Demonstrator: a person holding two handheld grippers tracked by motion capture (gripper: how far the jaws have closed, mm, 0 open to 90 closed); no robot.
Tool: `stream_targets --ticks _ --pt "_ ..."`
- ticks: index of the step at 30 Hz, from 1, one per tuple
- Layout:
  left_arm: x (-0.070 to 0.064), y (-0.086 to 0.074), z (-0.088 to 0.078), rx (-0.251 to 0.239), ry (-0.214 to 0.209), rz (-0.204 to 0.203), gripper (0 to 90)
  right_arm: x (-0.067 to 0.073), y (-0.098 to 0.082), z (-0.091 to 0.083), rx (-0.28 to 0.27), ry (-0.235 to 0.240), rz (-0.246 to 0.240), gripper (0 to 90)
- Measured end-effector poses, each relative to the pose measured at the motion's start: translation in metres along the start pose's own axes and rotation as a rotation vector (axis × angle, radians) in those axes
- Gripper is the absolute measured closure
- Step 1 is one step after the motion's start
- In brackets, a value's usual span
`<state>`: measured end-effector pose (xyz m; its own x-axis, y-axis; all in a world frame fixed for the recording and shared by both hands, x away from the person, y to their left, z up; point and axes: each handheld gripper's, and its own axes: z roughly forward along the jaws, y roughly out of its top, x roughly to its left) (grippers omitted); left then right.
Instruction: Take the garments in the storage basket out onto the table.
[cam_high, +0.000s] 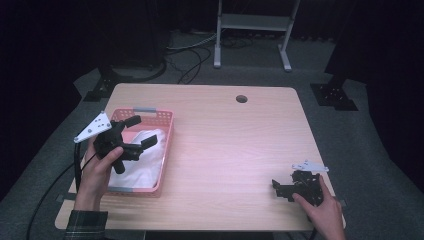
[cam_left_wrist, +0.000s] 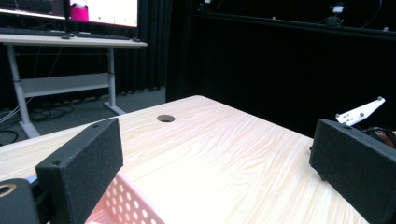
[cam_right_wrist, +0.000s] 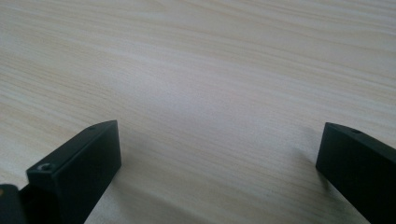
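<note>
In the high view, the left gripper (cam_high: 141, 131) hung above the pink basket (cam_high: 167, 142) at the left side of the tabletop (cam_high: 235, 150), held in the person's left hand (cam_high: 102, 167). Its fingers (cam_high: 148, 141) stood released, wide apart, with nothing between them. Inside the basket lay a white cloth (cam_high: 145, 162), crumpled and filling most of the basket's floor; the gripper sat over the cloth's near-left part, and whether it touched the cloth could not be told. The grey three-cornered plate (cam_high: 93, 127) on top of the gripper pointed toward the table's left edge.

The left gripper view looked across the tabletop toward the round cable hole (cam_left_wrist: 165, 118), with the two black fingers (cam_left_wrist: 84, 163) parted at either side and a corner of the pink basket (cam_left_wrist: 126, 203) just below them.

The right gripper (cam_high: 281, 188) rested low at the near right corner of the tabletop, well apart from the basket, held in the right hand (cam_high: 325, 210). In the right gripper view its fingers (cam_right_wrist: 77, 170) were also released, spread wide over bare wood grain (cam_right_wrist: 210, 93), grasping nothing.

Beyond the table stood a pale desk frame (cam_high: 252, 22) on grey carpet.
</note>
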<state>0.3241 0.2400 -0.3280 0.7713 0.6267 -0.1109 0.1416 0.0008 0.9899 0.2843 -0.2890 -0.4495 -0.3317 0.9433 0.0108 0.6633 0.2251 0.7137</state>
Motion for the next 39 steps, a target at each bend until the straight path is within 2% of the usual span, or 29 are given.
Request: stream_targets --ticks 10,32,39 --pt "0.012 -0.003 -0.012 0.017 0.038 0.011 2.1 0.0 0.0 0.0 0.0 0.0 0.0 0.0" --pt "0.03 -0.004 -0.029 0.013 0.094 0.009 2.1 0.0 0.0 0.0 0.0 0.0 0.0 0.0" --pt "0.037 -0.006 -0.034 0.056 0.114 0.018 2.1 0.0 0.0 0.0 0.0 0.0 0.0 0.0"
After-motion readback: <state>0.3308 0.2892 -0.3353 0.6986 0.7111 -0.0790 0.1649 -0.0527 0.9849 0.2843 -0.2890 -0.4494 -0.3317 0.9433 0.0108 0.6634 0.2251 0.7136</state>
